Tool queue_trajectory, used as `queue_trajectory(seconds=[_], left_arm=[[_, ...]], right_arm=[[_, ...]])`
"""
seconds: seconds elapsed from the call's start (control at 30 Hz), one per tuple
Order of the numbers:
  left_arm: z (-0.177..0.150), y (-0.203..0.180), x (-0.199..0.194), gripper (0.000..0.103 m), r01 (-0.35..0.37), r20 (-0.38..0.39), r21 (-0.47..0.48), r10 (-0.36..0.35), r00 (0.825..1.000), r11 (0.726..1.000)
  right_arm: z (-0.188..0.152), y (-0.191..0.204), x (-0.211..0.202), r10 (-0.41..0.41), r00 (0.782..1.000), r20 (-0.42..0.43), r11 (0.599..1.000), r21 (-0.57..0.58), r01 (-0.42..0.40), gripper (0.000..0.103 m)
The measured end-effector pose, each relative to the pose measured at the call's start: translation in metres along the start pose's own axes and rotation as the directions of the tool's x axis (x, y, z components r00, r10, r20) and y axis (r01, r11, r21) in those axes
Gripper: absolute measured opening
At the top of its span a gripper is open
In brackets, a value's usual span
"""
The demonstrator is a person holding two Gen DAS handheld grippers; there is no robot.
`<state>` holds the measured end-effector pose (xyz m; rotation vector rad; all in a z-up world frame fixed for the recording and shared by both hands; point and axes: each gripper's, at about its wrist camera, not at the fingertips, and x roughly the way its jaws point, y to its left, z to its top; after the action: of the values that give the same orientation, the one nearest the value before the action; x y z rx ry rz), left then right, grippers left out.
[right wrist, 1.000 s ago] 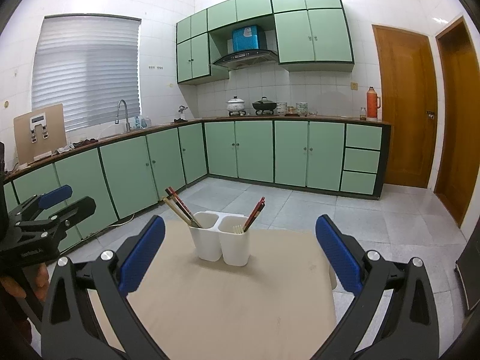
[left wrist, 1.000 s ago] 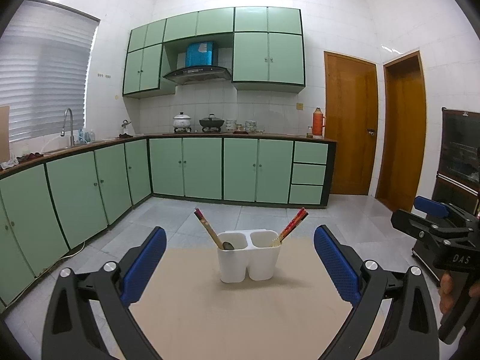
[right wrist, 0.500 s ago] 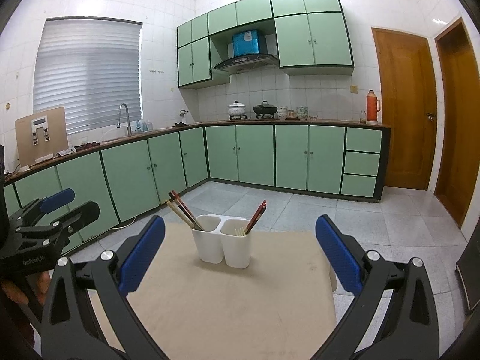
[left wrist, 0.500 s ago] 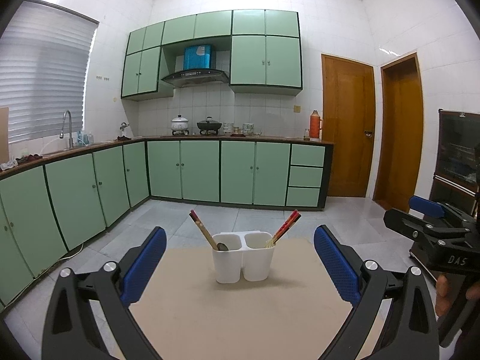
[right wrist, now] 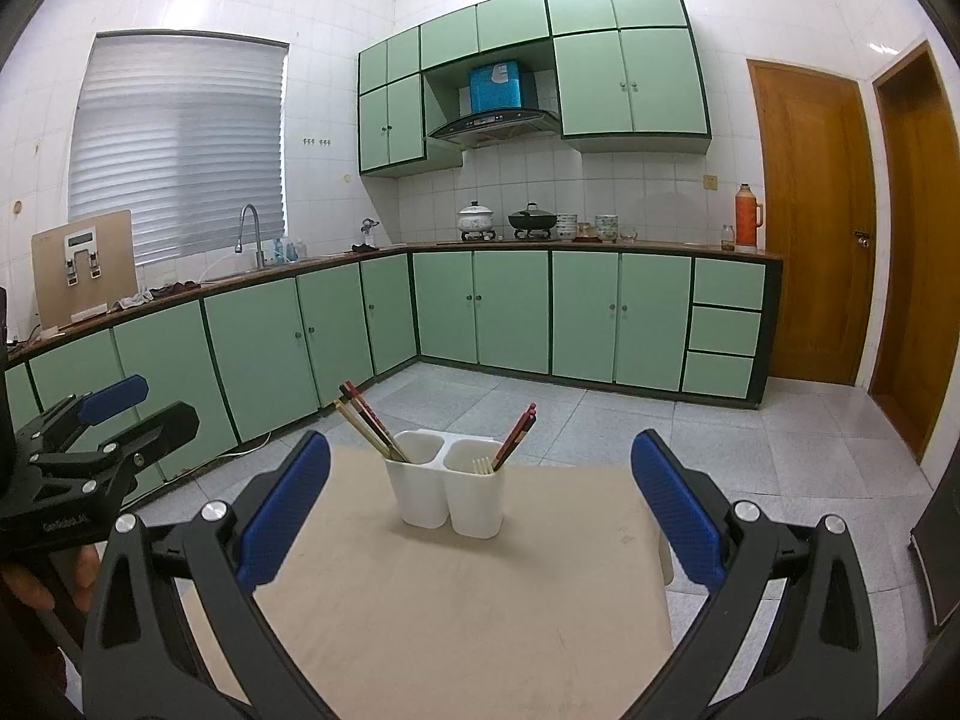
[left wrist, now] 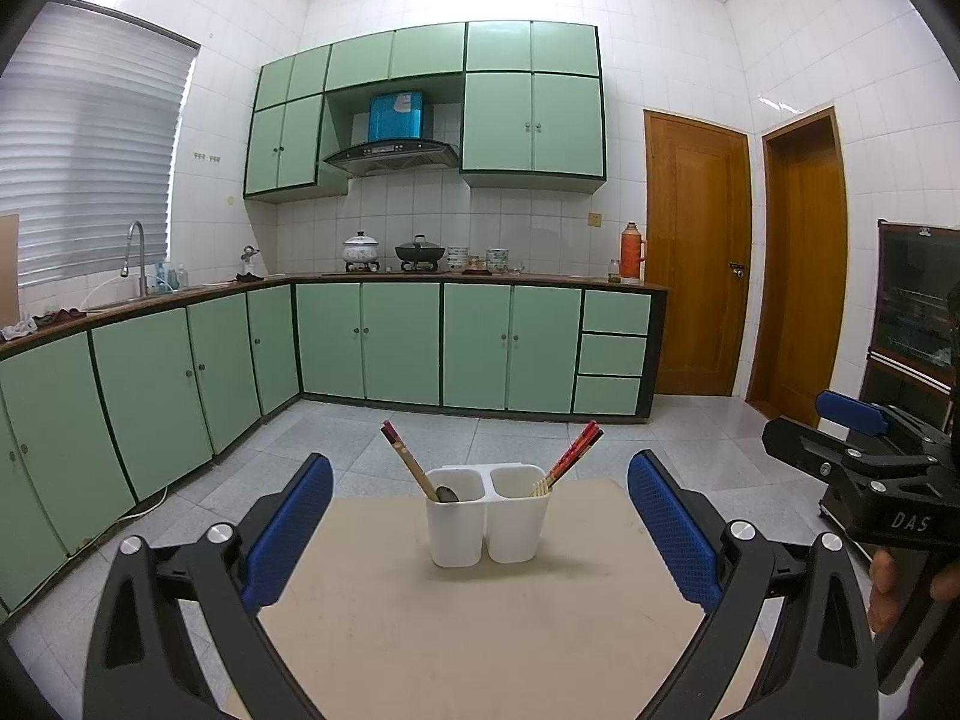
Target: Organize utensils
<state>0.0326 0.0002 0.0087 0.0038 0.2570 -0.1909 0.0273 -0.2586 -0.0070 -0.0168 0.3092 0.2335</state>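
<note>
Worktop, beige and bare over most of its face, fills the space ahead of both claws; its far edge lies just behind the white holder, and in the right wrist view its right edge drops off beside the right claw's right finger. Tiled floor lies open beyond every visible edge.

Left claw is released, blue pads spread wide and holding nothing, with the holder centred ahead of it between the pads. Right claw is likewise released and empty, the holder ahead and slightly left of its centre line. In the left wrist view the right claw appears off to the right, well clear of the holder, a hand on its grip.

White holder stands upright toward the far end of the worktop, its two compartments side by side across the left claw's line of sight. Bare worktop surrounds it on the near side and on both flanks.

Chopsticks in the left compartment have their long axis leaning up and to the left, tips down in the cup. Chopsticks in the right compartment lean up and to the right, red ends uppermost. Pale sticks stand short in the right compartment beside them. A dark spoon bowl shows at the left compartment's rim.
</note>
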Motion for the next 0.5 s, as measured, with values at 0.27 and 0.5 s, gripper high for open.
queue_trajectory(seconds=[0.27, 0.5], left_arm=[[0.0011, 0.0003, -0.0009, 0.097, -0.003, -0.002, -0.004, 0.003, 1.000, 1.000], [0.0013, 0.0011, -0.0013, 0.097, -0.005, -0.003, -0.007, 0.005, 1.000, 1.000]], right_arm=[[0.0009, 0.0046, 0.0014, 0.005, 1.000, -0.003, 1.000, -0.011, -0.005, 0.098], [0.0022, 0.0061, 0.0047, 0.008, 1.000, -0.009, 1.000, -0.013, -0.008, 0.098]])
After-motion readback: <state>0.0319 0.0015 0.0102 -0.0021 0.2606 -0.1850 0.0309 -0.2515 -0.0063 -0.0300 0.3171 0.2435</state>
